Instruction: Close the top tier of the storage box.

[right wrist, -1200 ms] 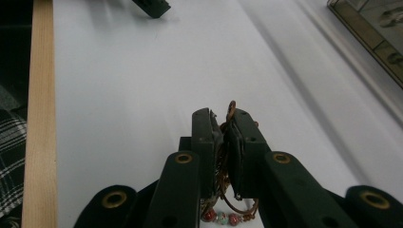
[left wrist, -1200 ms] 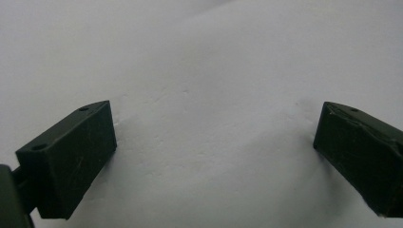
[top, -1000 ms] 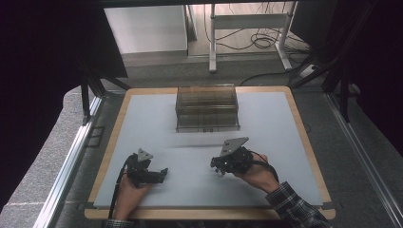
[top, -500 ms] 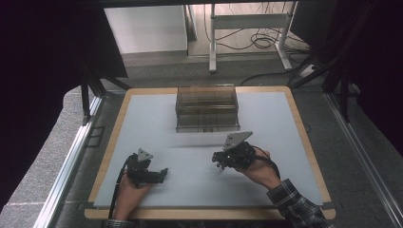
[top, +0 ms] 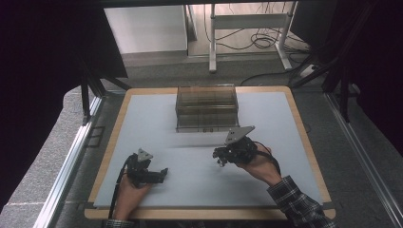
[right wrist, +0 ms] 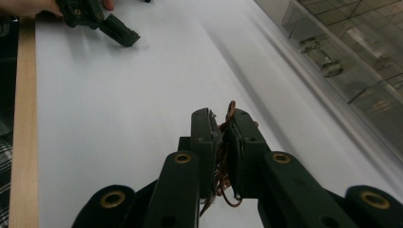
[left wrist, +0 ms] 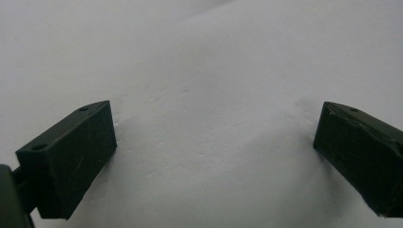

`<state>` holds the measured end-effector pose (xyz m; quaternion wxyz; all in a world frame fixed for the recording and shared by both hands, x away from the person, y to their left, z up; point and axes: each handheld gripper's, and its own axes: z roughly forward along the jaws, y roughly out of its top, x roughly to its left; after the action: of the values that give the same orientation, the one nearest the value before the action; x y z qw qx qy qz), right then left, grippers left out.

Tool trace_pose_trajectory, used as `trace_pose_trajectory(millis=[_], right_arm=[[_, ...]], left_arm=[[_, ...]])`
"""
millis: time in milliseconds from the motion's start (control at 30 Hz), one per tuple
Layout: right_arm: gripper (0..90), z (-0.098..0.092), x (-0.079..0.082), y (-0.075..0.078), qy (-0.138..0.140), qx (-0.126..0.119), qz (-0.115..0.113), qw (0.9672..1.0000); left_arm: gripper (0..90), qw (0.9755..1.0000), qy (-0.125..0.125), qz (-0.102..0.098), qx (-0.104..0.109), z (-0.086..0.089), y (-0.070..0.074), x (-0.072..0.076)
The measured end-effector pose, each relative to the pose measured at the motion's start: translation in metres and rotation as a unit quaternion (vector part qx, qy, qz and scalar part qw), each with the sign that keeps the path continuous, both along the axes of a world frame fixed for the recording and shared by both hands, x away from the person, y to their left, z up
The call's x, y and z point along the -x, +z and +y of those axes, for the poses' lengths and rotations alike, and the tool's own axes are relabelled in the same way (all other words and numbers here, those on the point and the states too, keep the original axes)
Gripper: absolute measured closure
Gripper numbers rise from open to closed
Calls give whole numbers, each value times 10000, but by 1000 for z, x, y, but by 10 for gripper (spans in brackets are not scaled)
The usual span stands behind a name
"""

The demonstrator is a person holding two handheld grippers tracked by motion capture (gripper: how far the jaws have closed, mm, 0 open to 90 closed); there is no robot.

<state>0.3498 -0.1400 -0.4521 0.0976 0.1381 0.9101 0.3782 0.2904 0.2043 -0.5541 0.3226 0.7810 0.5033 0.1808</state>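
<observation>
No readable text, label, brand name, number or sign appears anywhere in these views. The white table surface, the clear plastic organiser box at the far middle, and both black grippers carry no legible markings.
</observation>
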Motion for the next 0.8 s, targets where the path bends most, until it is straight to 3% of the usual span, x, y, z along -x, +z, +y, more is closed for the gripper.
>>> trace_pose_trajectory(millis=[800], right_arm=[[808, 0, -22, 18, -177, -240, -26, 9996]], left_arm=[[6, 10000, -2, 1, -3, 0, 0, 0]])
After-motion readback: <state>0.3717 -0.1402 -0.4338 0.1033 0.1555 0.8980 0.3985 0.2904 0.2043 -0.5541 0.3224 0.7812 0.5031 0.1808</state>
